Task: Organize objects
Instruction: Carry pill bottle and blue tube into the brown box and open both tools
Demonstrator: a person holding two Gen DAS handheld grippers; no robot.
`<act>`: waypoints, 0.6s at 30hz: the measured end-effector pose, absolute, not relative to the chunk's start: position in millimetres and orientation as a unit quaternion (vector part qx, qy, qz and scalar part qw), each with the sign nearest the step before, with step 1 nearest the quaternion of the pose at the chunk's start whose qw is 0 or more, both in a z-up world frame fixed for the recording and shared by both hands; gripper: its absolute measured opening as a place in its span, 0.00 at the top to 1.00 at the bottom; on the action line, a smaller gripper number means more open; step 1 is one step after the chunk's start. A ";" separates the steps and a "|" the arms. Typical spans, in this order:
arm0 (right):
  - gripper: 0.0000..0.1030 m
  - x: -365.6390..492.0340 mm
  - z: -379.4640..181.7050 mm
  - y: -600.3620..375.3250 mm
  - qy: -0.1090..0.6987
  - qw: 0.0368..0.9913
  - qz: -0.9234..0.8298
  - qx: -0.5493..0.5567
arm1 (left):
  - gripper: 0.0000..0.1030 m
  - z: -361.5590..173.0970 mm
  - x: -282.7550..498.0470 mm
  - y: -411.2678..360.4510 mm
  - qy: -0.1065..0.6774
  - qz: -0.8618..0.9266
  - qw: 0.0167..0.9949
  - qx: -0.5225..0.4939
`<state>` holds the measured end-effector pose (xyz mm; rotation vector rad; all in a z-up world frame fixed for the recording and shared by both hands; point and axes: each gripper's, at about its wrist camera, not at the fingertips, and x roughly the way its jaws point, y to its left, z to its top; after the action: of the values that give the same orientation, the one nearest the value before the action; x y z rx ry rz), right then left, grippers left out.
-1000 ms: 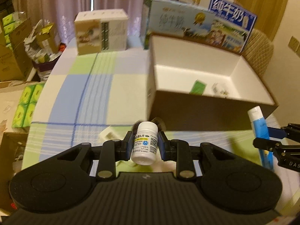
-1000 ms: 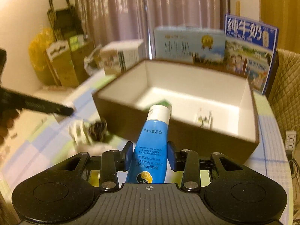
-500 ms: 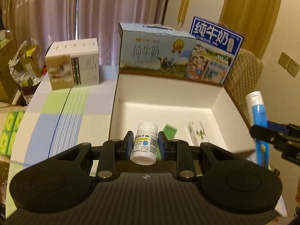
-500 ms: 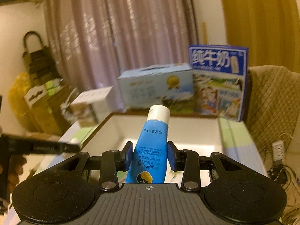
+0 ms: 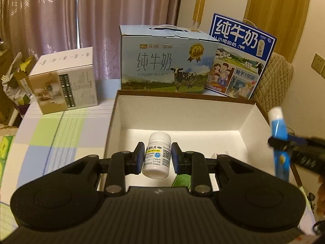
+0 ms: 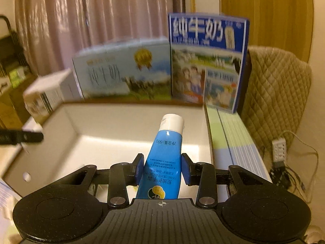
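My left gripper (image 5: 156, 156) is shut on a white pill bottle (image 5: 156, 155) and holds it above the open cardboard box (image 5: 182, 111), near its front left. My right gripper (image 6: 161, 167) is shut on a blue hand-cream tube (image 6: 164, 158) with a white cap, held over the same box (image 6: 113, 118) at its right side. The tube (image 5: 279, 142) and right gripper also show at the right edge of the left wrist view. A green packet (image 5: 181, 180) and a small white item (image 5: 215, 155) lie on the box floor, partly hidden by my fingers.
Two milk cartons stand behind the box, a pale blue one (image 5: 166, 59) and a dark blue one (image 5: 239, 57). A white-and-tan box (image 5: 65, 81) stands at the left on the checked tablecloth (image 5: 52, 138). A quilted chair (image 6: 276, 93) and cables (image 6: 284, 162) are at the right.
Both grippers have risen from table level and moved forward over the open box, each still holding its object. The right gripper has shifted toward the box's right side.
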<state>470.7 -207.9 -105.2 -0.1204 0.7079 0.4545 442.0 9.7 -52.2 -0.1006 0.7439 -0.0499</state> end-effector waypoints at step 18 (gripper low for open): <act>0.64 480.4 -134.7 -191.0 0.365 0.898 0.204 -0.137 | 0.77 -104.9 473.3 12.3 0.411 -0.008 0.910 -0.053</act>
<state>480.4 -191.0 -134.7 -0.2842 0.7569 0.4230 473.3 12.3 -104.9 -0.1090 0.8481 -0.0160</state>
